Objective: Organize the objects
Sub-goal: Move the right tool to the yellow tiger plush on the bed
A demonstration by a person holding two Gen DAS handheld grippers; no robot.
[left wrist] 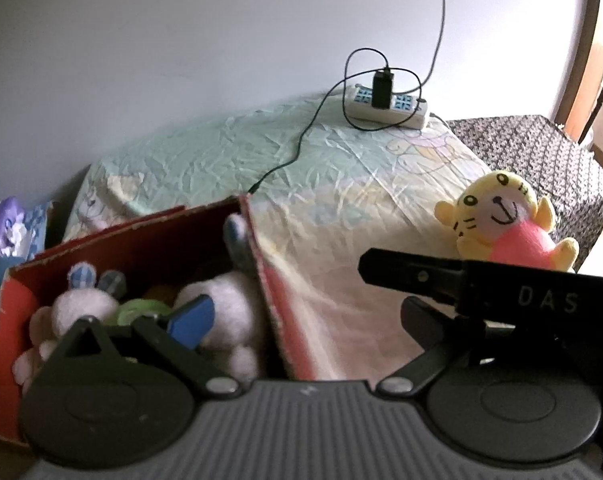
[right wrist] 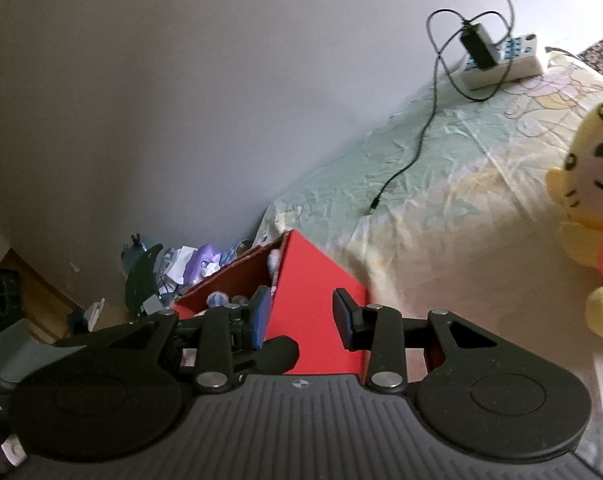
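Left wrist view shows the left claw (left wrist: 285, 296) spread wide with nothing between its fingers; one blue pad (left wrist: 191, 318) hangs over the open red cardboard box (left wrist: 285, 320), and the other finger reaches toward the yellow tiger plush (left wrist: 509, 224). Inside the box lie a white bunny plush (left wrist: 85, 304) and another white plush (left wrist: 229, 304), so sorting looks well under way. The tiger plush, in a pink top, sits apart from the box on the bed (left wrist: 341, 184), near its right edge.

Right wrist view has the right claw (right wrist: 301, 320) parted too, holding nothing, aimed at the outer red wall of the box, with the tiger plush off to its right.

The step in hand appears to be fetching the tiger. The right claw is probably the handier one. It would do well to swing right, come at the toy's body or head squarely, and close on the soft middle rather than an ear or arm, which could slip. Plush squashes, so a firm, deep bite is likely best. The black charger cable (left wrist: 301, 148) and power strip (left wrist: 385, 106) lie farther back on the bed, well apart from the toy, and should stay untouched.
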